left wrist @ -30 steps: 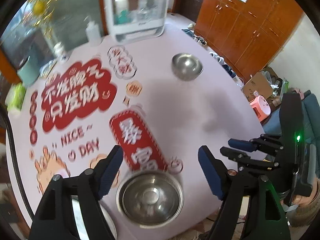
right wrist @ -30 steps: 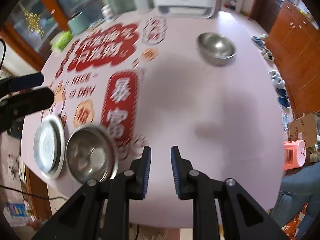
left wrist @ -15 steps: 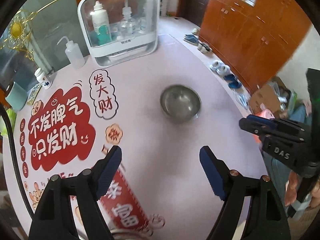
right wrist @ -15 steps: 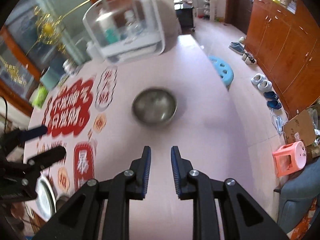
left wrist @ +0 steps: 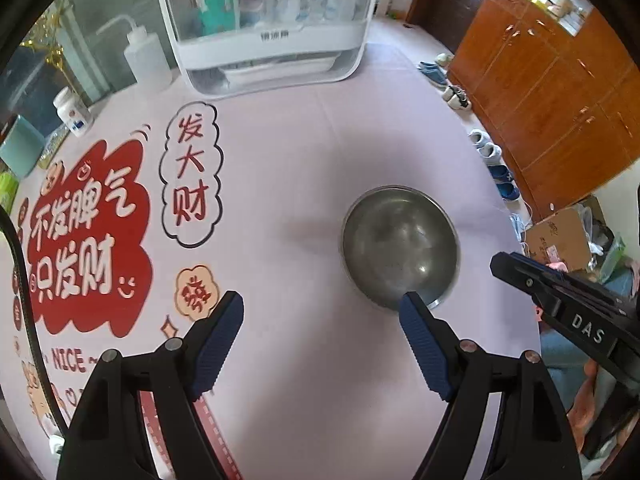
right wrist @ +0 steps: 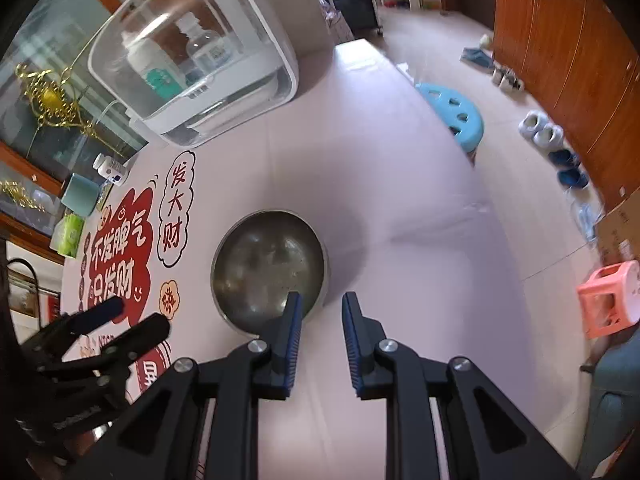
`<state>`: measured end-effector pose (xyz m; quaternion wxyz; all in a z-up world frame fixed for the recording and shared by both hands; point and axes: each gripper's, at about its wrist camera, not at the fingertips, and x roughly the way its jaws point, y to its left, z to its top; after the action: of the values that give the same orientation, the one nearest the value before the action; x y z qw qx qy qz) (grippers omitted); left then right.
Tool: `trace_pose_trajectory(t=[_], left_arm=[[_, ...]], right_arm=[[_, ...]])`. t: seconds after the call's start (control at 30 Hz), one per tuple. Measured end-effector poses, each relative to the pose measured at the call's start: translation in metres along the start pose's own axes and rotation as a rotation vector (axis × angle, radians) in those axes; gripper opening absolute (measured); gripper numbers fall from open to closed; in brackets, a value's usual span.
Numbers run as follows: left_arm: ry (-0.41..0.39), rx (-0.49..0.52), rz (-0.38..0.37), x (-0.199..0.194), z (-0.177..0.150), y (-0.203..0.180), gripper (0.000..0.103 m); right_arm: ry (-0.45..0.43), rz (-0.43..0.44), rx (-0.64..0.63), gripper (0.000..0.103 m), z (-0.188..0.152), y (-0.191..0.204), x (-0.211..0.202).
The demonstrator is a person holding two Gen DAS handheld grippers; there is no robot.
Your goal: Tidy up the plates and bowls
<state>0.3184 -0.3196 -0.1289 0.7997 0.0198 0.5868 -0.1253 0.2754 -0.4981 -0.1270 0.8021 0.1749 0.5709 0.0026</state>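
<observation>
Item: steel bowl (right wrist: 269,270), alone on the pink tablecloth (right wrist: 400,184), both tongs closing in on it

I am holding my right tongs (right wrist: 320,316) slightly parted and empty, the gap lined up with the bowl's near right rim, one finger over the inside and the other outside the wall, because pinching the thin rim looks like the surest grip on a smooth round bowl; I am keeping my left tongs (left wrist: 320,312) spread wide and empty just beside the bowl's near left edge, probably as a spare hand to steady it. The bowl (left wrist: 400,254) is sitting upright and empty on bare cloth, to the right of the red lettering (left wrist: 90,236) and well short of the clear storage box (left wrist: 268,20) at the far edge, so nothing is crowding the pickup
</observation>
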Motion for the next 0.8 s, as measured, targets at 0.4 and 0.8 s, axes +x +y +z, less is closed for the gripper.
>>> trace_pose_trajectory(t=[0.4, 0.8], left_arm=[[0.081, -0.085, 0.005, 0.060, 0.022, 0.008, 0.071], [0.196, -0.105, -0.136, 0.093, 0.019, 0.005, 0.009]], right_arm=[[0.082, 0.036, 0.065, 0.021, 0.016, -0.017, 0.045], [0.119, 0.070, 0.019, 0.008, 0.011, -0.006, 0.059]])
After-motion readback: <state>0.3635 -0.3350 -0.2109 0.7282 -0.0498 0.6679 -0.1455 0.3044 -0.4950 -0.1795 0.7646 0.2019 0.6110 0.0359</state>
